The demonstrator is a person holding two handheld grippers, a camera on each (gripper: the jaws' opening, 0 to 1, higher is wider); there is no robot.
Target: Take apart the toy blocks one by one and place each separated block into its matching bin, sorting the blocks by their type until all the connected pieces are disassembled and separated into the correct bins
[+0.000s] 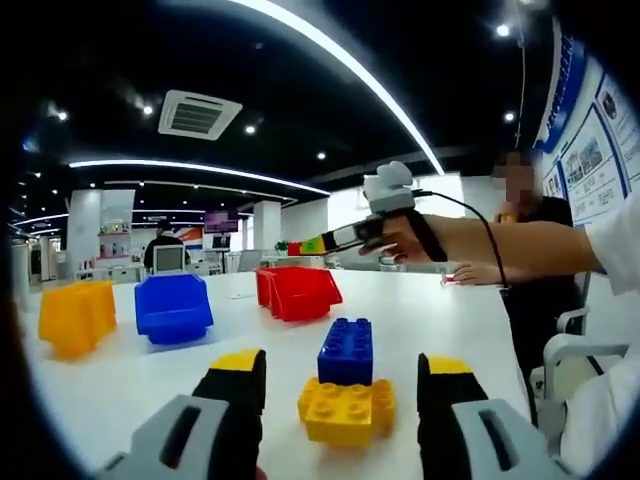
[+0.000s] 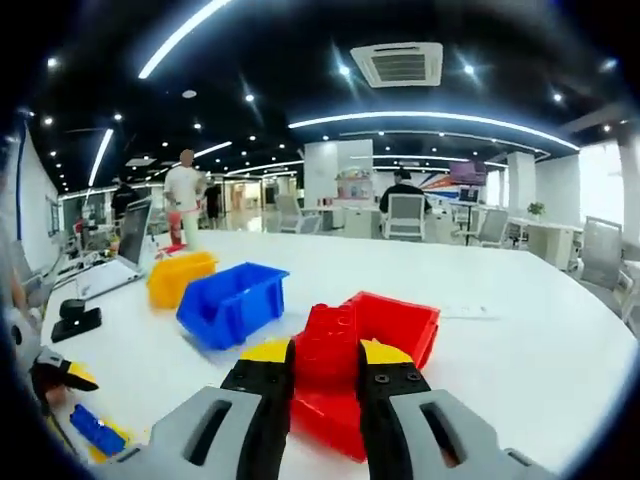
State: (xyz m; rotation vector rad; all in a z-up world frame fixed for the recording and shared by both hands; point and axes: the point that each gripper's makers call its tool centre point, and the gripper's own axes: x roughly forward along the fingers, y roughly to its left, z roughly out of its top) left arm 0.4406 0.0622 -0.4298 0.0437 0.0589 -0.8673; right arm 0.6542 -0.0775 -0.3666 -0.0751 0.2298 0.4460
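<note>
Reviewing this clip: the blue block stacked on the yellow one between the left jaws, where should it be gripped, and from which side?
Grip the blue block across its two smooth side faces, coming in from the near side where the left gripper sits open. It stands upright on the rear of the yellow block, so its sides are exposed above the joint, and a hold there likely leaves the yellow one free.

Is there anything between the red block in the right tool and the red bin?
Nothing visible does. The right tool holds the red block right at the red bin, with the blue bin off to its side.
</note>
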